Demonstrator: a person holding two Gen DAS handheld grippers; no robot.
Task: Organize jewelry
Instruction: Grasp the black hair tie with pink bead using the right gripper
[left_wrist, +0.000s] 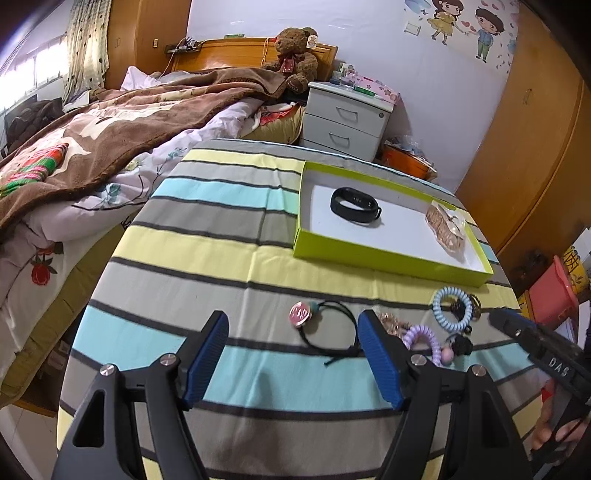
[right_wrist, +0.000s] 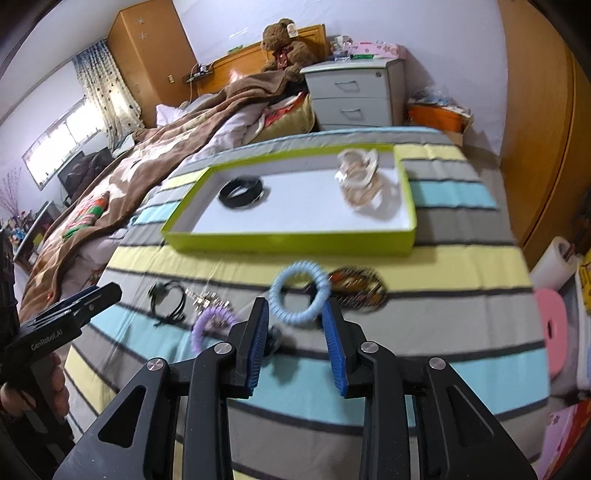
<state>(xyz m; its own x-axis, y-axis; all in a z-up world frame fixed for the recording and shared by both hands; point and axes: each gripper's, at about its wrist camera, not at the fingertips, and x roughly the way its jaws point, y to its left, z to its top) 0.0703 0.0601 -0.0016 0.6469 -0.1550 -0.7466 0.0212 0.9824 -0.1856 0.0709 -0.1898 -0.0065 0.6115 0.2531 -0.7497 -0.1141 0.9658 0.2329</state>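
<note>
Black wristband (left_wrist: 355, 205) and beige bracelet bundle (left_wrist: 446, 230) lie in lime-green cardboard tray (left_wrist: 388, 258); blue coil tie (right_wrist: 298, 292), purple coil tie (right_wrist: 212, 325) and black elastic (left_wrist: 325, 332) wait on striped bench (left_wrist: 236, 243); left tongs (left_wrist: 291, 363) wide open, right tongs (right_wrist: 297, 345) part-open, both empty.

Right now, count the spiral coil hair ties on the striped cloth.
2. The blue coil tie lies just beyond the right gripper, beside a dark patterned bracelet. The purple coil tie lies to its left, near a gold chain. More could be hidden.

The gold chain (left_wrist: 393, 325) is half hidden behind the left gripper (left_wrist: 291, 334); the bracelets (right_wrist: 364, 181) blur in the right view.
</note>
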